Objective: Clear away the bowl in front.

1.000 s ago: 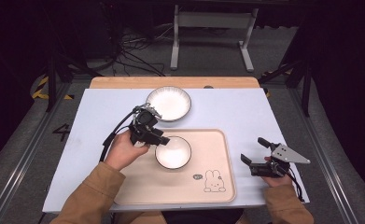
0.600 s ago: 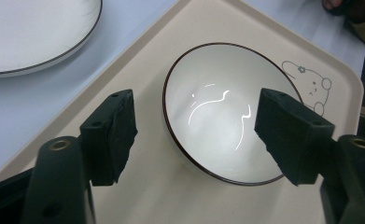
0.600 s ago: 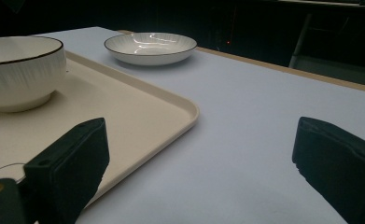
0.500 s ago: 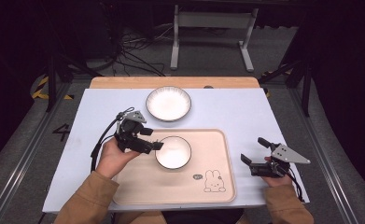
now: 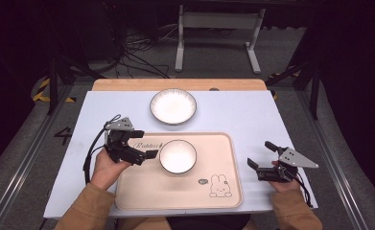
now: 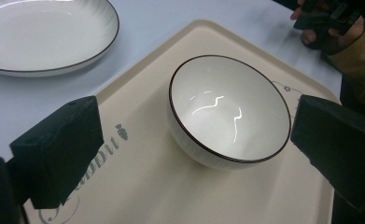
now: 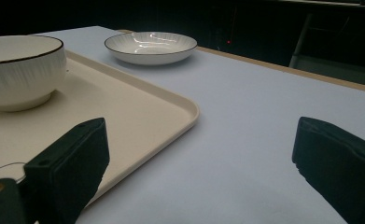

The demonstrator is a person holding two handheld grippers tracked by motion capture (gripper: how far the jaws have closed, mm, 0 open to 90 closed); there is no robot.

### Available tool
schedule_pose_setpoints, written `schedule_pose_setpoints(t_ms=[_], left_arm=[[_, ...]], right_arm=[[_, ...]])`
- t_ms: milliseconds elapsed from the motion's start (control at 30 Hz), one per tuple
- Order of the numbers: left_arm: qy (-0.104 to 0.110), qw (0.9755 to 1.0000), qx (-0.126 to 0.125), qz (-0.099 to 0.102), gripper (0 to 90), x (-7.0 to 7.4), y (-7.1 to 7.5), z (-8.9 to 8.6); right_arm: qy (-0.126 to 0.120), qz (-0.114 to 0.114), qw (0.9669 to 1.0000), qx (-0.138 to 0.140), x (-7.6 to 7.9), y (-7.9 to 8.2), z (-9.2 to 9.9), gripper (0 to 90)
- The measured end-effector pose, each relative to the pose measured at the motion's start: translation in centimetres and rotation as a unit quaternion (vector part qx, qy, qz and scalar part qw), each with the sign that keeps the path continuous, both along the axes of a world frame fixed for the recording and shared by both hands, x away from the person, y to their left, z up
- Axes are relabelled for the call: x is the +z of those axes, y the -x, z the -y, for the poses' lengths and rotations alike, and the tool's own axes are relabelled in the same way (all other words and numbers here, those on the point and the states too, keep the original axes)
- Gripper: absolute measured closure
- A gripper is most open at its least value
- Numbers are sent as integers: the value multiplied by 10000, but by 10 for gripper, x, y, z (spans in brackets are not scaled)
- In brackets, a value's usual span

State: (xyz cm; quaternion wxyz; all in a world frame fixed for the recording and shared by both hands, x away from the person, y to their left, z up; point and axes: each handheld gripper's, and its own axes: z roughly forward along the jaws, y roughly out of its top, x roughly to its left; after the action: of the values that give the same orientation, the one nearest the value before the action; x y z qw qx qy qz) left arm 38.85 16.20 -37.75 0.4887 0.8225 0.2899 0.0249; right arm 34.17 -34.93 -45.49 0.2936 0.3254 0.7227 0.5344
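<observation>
The bowl (image 5: pixel 177 155) now sits upright on the beige tray (image 5: pixel 223 153), toward its far left part, so the placing step looks finished and the work in hand is the release and pull-away. The left gripper (image 5: pixel 144 146) sits just left of the bowl, over the tray's left edge, pointing right at it. Its jaws have just been opening and now stand about as wide as they go. In the left gripper view the bowl (image 6: pixel 229 109) lies between and beyond the two black jaws with clear space on both sides, so nothing is gripped or touched.

The right gripper (image 5: pixel 261 157) rests on the table (image 5: pixel 252 112) off the tray's right edge, jaws spread wide with only bare tabletop between them. In its own view the tray (image 7: pixel 138 107) and bowl (image 7: pixel 21 70) lie to the left, apart from it.

A plate (image 5: pixel 173 106) waits on the table just beyond the tray's far edge, near the bowl but not touching the tray. My guess is that it comes next: the left gripper would need to back off without knocking the bowl's rim, swing toward the far side, and take the plate's thin edge. The shallow lip gives little to grip, so the jaws must come in low and level
</observation>
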Motion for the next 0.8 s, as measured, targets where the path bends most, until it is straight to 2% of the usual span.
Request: schedule_pose_setpoints(t_ms=[67,267,333,467,533,567,633,667,733,800], left_arm=[[177,9998,-42,4,16,-1,2,-6],[409,9989,61,215,6,-4,9,-19],[420,9985,91,331,4,-5,11,-23],[619,9963,205,556,2,-10,18,-33],[746,9939,334,739,2,-14,22,-40],[806,9931,381,764,2,-15,24,-42],[1015,9893,459,942,2,-20,27,-50],[1062,9883,480,984,2,-22,28,-53],[1203,9836,580,1215,3,-27,33,-60],[1287,9809,691,1283,4,-30,36,-65]], right_arm=[[5,-2,10000,0,0,0,0,44],[10,1,10000,6,0,0,0,45],[-1,8,10000,11,0,0,0,45],[6,5,10000,4,0,0,0,45],[10,2,10000,6,0,0,0,45],[7,3,10000,11,0,0,0,45],[9,3,10000,12,0,0,0,45],[10,2,10000,13,0,0,0,45],[10,0,10000,13,0,0,0,45],[11,-3,10000,5,0,0,0,45]])
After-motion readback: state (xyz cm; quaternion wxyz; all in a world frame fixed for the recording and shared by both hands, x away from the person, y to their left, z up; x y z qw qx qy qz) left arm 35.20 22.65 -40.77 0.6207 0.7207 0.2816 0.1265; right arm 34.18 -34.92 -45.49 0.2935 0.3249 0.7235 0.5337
